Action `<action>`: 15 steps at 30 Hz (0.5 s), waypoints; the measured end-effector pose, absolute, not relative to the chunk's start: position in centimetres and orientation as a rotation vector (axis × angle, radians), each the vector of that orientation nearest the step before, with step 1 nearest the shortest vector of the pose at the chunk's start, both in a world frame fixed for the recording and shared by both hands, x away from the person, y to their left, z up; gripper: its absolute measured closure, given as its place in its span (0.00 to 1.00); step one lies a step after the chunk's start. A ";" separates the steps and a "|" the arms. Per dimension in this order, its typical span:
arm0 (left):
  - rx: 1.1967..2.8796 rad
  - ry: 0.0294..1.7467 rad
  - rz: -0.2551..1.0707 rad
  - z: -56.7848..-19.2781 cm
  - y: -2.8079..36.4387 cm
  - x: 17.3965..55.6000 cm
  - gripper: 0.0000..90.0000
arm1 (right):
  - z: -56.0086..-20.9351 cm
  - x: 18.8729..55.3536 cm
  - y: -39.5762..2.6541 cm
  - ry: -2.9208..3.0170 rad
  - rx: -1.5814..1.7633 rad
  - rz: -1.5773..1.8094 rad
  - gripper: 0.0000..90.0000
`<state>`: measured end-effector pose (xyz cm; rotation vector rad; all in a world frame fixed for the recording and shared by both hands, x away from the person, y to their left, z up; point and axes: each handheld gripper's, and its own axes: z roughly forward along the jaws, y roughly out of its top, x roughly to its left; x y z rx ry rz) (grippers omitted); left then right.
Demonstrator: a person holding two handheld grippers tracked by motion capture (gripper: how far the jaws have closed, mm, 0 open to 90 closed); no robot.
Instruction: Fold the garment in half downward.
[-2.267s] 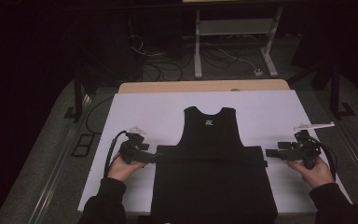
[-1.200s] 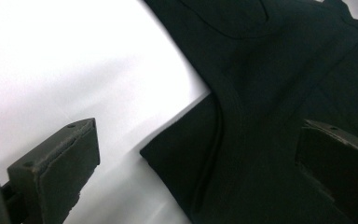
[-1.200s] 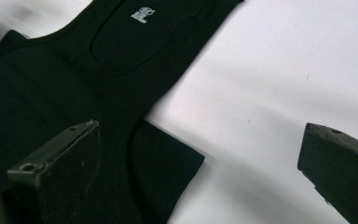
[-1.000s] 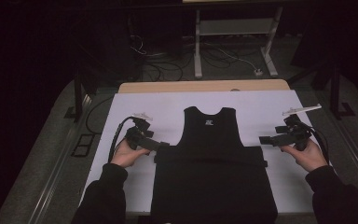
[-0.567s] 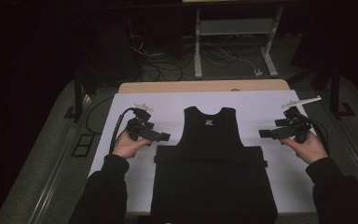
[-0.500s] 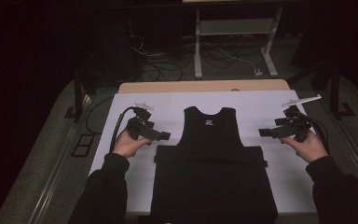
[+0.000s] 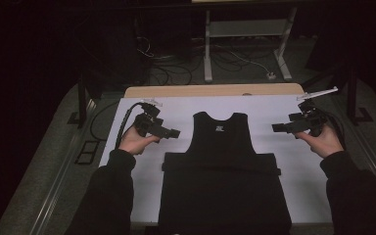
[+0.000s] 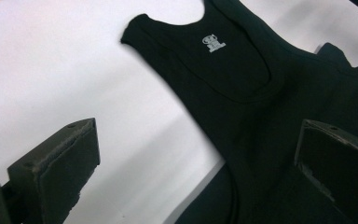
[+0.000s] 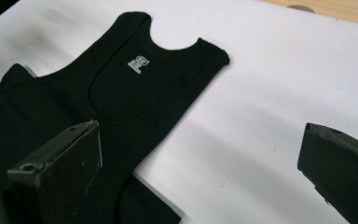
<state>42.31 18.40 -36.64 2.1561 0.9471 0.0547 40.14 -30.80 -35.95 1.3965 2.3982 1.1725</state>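
Lying flat on the white table (image 7: 142, 171) — black tank top (image 7: 223, 161), lower half folded up — both claws wide open, empty.

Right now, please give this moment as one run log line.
left gripper: open, empty | right gripper: open, empty | black tank top: flat, bottom folded up

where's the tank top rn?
The black tank top lies flat at the middle of the white table in the high view, neck at the far side, between the left gripper and right gripper, touching neither.
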 end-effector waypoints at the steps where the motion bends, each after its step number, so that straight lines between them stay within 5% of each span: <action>1: 2.156 0.946 0.054 -36.6 18.4 42.5 0.00 | -35.9 40.3 -30.8 2.397 1.392 1.178 0.00; 15: 2.183 0.924 0.054 -35.8 17.4 44.0 0.00 | -36.0 42.1 -30.4 2.403 1.408 1.158 0.00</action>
